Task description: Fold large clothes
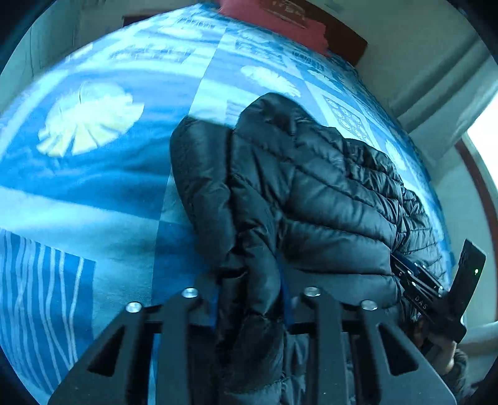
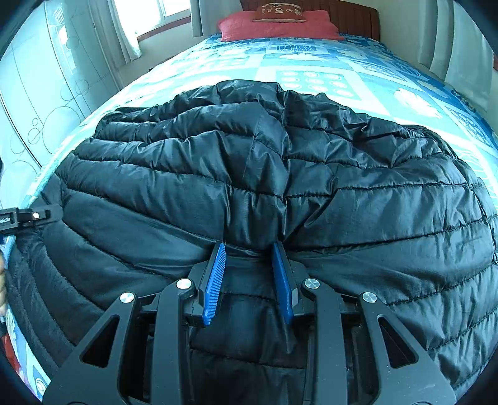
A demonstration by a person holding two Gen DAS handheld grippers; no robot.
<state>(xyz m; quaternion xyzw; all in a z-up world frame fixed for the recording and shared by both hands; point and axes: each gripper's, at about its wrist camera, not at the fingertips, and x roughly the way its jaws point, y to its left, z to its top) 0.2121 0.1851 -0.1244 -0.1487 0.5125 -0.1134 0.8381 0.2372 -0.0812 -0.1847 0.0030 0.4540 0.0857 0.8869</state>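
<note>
- The left gripper (image 1: pixel 252 299) has a thick bunch of the black puffer jacket (image 1: pixel 311 193) pinched between its 2 blue-padded fingers; the padding fills the gap, so the jaws stand part-way closed, squeezing cloth.
- The right gripper (image 2: pixel 249 249) likewise grips a fold of the jacket (image 2: pixel 280 174) between its 2 blue fingers (image 2: pixel 214 280), which stand fairly wide apart, with the cloth gathered and puckered at their tips.
- Both grippers hold the near edge of the jacket, so neither is the nearer; in the left wrist view the right gripper (image 1: pixel 417 280) shows at 4 o'clock, just beside the jacket's edge, and in the right wrist view the left one (image 2: pixel 25 216) shows at 9 o'clock.
- From the right gripper the jacket spreads away toward 12 o'clock, its long axis running 9 to 3 across the view. Judged from this, the next fold would carry the held edge forward, toward 12 o'clock.
- The jacket is quilted in horizontal seams, shiny, puffy and wrinkled, with 1 part already doubled over itself in the left wrist view.
- It lies on a bed with a blue patterned bedspread (image 2: pixel 326 71).
- Farthest off, at 12 o'clock, a red pillow (image 2: pixel 277 26) rests against a dark wooden headboard (image 2: pixel 358 18).
</note>
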